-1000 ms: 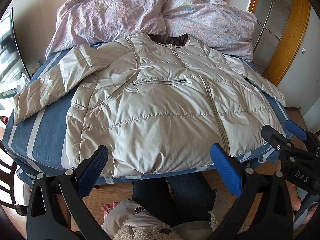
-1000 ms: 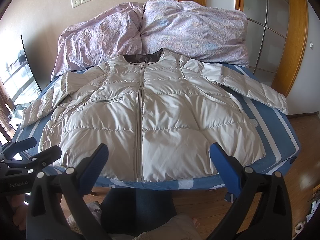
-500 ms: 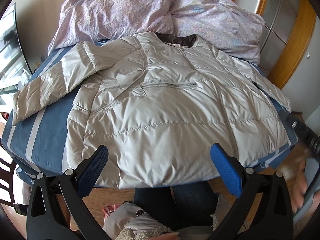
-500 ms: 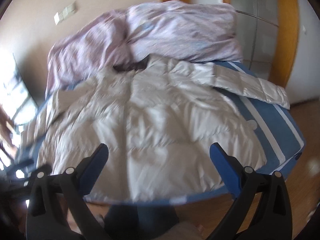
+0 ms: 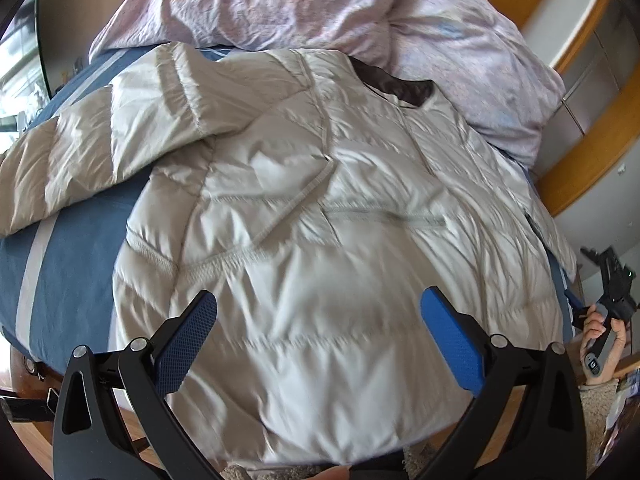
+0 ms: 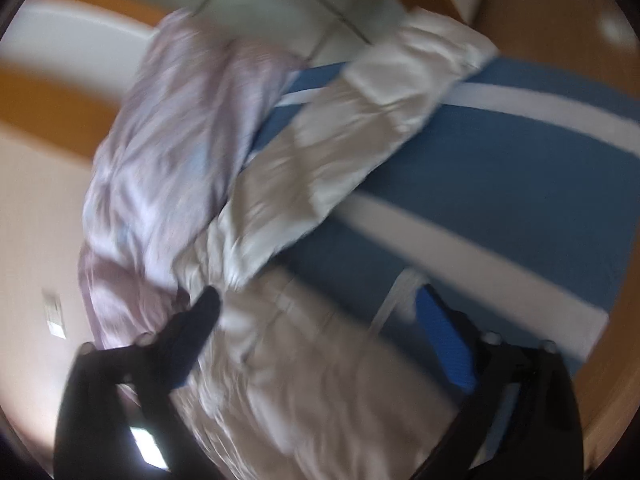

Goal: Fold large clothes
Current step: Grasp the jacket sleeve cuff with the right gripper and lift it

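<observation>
- The bed point(image 5: 60, 280) takes up most of the room, blue cover with pale stripes.
- A crumpled lilac duvet point(image 5: 280, 4) is heaped at the head end, touching the jacket's collar.
- The big puffy cream jacket point(image 5: 320, 260) lies spread flat on the bed, front up, hem at the near edge. One sleeve point(image 5: 100, 152) is stretched out to the side over the blue cover; the other sleeve point(image 6: 360, 128) runs across the stripes on the far side.
- Left claw point(image 5: 320, 340) hovers over the lower part of the jacket, blue pads wide apart, nothing pinched.
- Right claw point(image 6: 320, 336) is tilted way over by the shoulder and sleeve; it's pretty blurry. Its jaws have just been closing a bit but are still well apart, with jacket fabric showing between them, not clamped.
- A hand point(image 5: 600, 344) grips that claw's handle off the bed's edge.
</observation>
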